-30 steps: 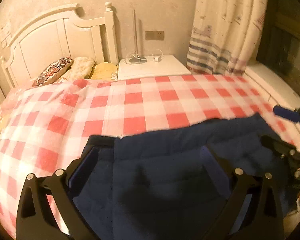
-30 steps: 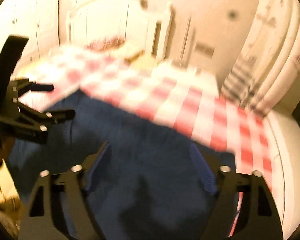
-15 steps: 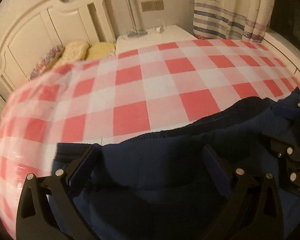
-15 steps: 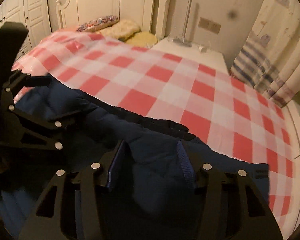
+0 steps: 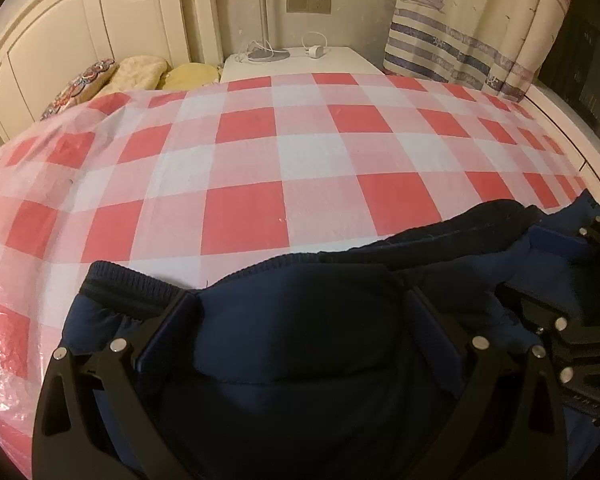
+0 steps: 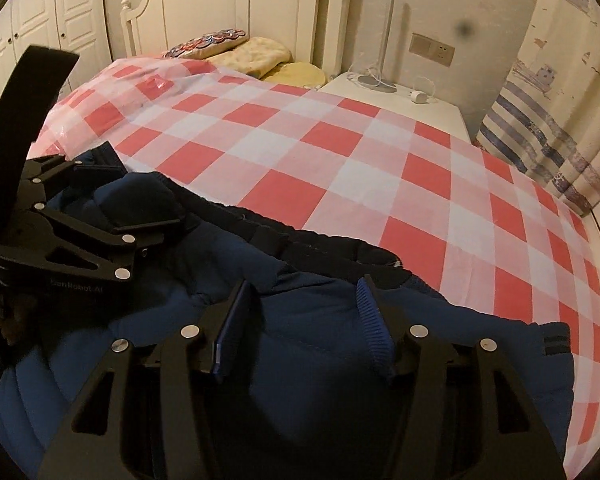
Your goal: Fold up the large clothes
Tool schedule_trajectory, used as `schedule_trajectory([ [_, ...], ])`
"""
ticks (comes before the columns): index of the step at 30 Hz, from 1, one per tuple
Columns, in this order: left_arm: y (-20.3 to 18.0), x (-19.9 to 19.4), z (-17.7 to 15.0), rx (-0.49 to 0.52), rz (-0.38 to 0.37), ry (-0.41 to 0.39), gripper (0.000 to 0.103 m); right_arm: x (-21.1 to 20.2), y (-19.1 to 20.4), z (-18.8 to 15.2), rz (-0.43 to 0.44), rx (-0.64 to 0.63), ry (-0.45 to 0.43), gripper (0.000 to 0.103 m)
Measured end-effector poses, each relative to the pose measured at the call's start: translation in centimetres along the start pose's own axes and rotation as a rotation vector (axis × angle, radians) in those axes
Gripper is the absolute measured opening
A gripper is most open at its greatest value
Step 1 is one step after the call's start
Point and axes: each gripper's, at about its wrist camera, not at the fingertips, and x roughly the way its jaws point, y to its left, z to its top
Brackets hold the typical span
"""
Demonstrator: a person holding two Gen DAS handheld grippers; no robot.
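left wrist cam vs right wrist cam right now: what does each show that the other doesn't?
Left wrist only: a dark window strip at the far right.
Right wrist only: white wardrobe doors left of the headboard, and the jacket's right cuff.
Both: navy padded jacket on the red-checked bed cover, pillows, nightstand with lamp base, striped curtain, and both grippers: left gripper, right gripper, each with jacket fabric between its fingers.
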Motion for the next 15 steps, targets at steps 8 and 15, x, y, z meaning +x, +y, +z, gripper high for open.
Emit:
schedule_trajectory([
  [8,-0.6,-0.1,0.0,0.028,0.047,-0.016,0.101,0.5,1.2,0.0,-0.075,-0.057,0.007,0.056],
  [15,0.1,-1.4,1.2,0.042,0.041,0.048,0.101,-0.1,-0.2,0.7,0.012,-0.031,0.035,0.057],
])
